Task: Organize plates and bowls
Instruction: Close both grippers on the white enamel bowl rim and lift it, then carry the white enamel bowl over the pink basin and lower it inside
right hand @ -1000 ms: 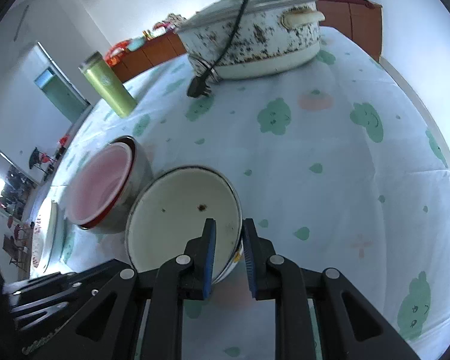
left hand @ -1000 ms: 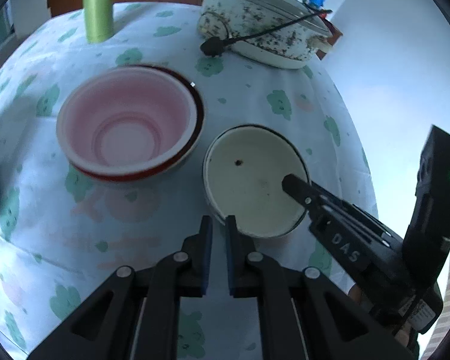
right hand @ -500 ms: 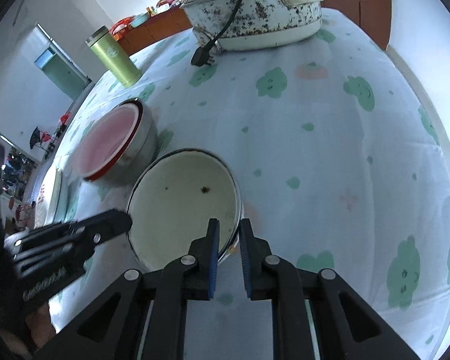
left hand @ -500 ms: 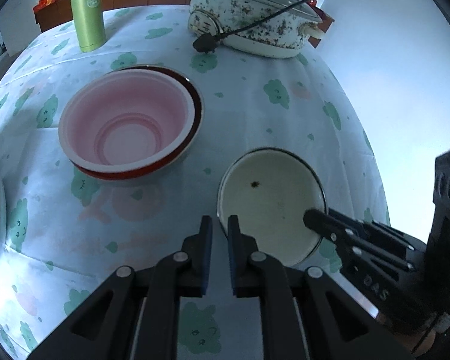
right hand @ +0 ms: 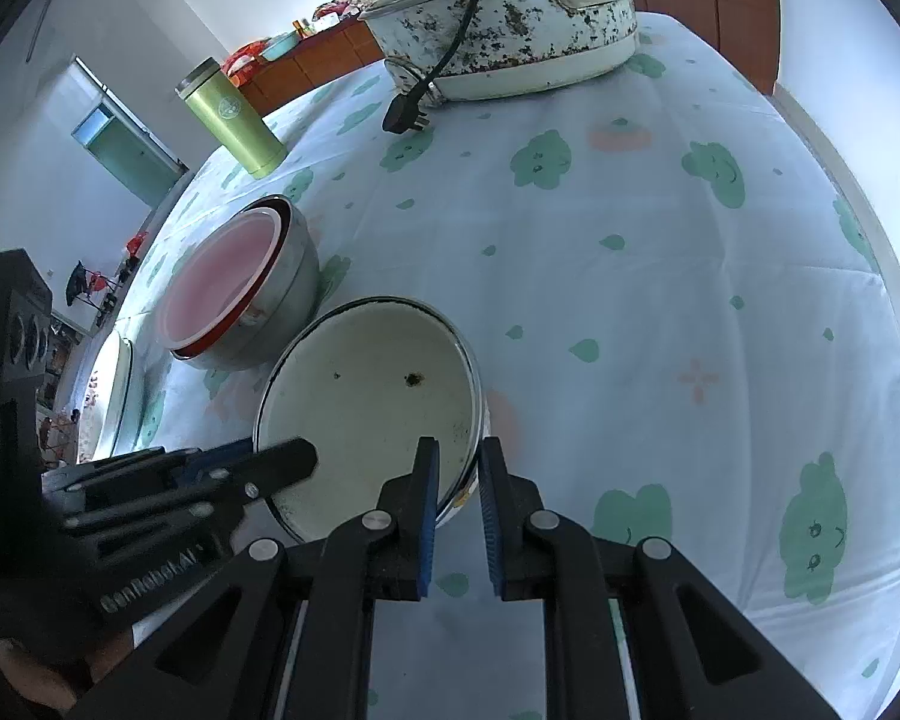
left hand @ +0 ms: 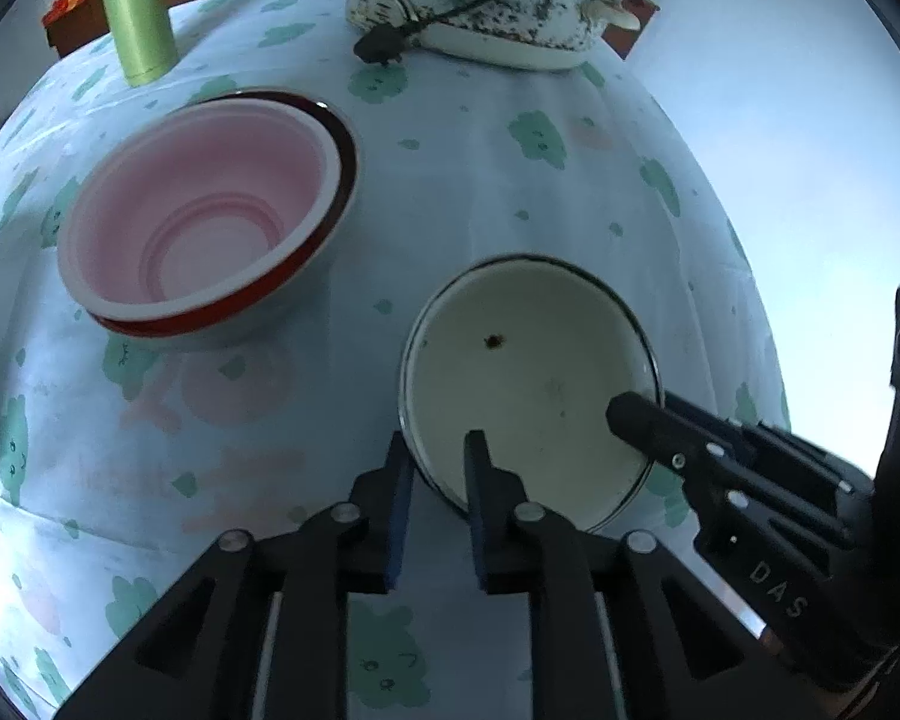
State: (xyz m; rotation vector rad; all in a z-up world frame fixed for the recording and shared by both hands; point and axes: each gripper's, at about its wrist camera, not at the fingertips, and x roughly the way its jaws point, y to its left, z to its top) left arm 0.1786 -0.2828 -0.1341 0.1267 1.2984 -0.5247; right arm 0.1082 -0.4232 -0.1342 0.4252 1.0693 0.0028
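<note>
Left gripper (left hand: 435,459): straddles the near-left rim of the cream enamel bowl with a thin dark rim (left hand: 528,384), one finger inside, one outside. Its jaws have just been opening, from fully closed a second ago to a narrow gap with the rim between them; the pads do not visibly press the rim, so released.
Right gripper (right hand: 455,471): clamped on the same bowl's rim at 5 o'clock of the bowl in the right wrist view, one blue pad (right hand: 429,480) inside, the other outside. This grasp matches the earlier frames.
Cream bowl, place: on the pale tablecloth printed with green clouds (right hand: 660,276), at 4 o'clock of the pink plastic bowl nested in a red-rimmed metal bowl (left hand: 204,228). A second ago the two sat nearly touching; now they stand apart in the left wrist view.
Cream bowl, marks: a dark speck (right hand: 414,380) inside, near the middle.
Far edge: white speckled electric pot with lid (right hand: 510,24) at 12 o'clock, its black cord and plug (right hand: 405,114) lying on the cloth in front.
Green cylindrical metal flask (left hand: 138,18): upright at 11 o'clock, well apart from the bowls.
Plate edge (right hand: 123,378): at 9 o'clock, mostly cut off.
</note>
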